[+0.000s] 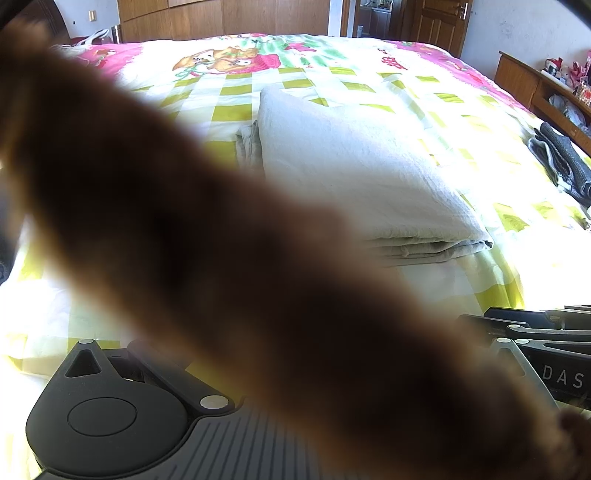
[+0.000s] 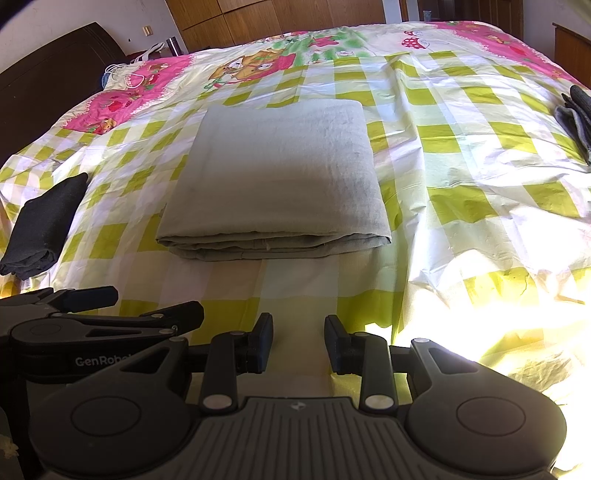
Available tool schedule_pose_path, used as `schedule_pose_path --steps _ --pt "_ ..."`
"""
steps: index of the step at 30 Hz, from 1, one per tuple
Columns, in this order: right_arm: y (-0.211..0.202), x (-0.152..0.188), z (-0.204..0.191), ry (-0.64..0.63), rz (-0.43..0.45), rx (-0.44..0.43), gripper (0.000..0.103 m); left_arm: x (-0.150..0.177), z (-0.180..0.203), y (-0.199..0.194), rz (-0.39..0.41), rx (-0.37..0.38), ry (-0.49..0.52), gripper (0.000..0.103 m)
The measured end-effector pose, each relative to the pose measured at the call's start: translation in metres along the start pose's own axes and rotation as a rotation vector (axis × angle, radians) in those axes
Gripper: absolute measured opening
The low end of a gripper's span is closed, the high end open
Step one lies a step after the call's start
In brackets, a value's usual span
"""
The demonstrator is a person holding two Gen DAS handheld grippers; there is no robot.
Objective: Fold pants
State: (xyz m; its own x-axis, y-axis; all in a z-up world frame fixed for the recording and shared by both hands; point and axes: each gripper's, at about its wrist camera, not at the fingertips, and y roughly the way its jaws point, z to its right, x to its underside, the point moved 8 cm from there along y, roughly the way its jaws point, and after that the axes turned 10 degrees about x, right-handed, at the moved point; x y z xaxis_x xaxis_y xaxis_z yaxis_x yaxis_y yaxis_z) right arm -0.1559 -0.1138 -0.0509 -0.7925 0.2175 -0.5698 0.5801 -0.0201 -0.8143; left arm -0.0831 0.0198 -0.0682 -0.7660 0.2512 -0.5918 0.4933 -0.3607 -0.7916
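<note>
room: you're at a bed [image 2: 461, 155] with green-check cartoon sheet | walls: white [image 1: 517, 26] | far side: wooden wardrobe [image 1: 221, 18], wooden door [image 1: 439, 22] | left: dark headboard [image 2: 40, 77] | right: wooden shelf unit [image 1: 535, 85] with clutter | light: hard sunlight on your near-right bedding

One folded grey pants [image 2: 275, 173], one black folded garment [image 2: 42, 225], one dark grey garment [image 2: 578, 114], two grippers [image 2: 298, 345].

place: home bedroom | cues: bed [image 2: 461, 155], wooden wardrobe [image 1: 221, 16]
</note>
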Motion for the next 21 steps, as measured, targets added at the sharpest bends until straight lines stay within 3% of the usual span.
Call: schedule_pose_path --steps 21 --pt "0.0005 -0.0004 0.0014 0.018 -0.003 -0.002 0.044 -0.0001 0.0007 0.0010 -0.003 0.009 -0.001 0.103"
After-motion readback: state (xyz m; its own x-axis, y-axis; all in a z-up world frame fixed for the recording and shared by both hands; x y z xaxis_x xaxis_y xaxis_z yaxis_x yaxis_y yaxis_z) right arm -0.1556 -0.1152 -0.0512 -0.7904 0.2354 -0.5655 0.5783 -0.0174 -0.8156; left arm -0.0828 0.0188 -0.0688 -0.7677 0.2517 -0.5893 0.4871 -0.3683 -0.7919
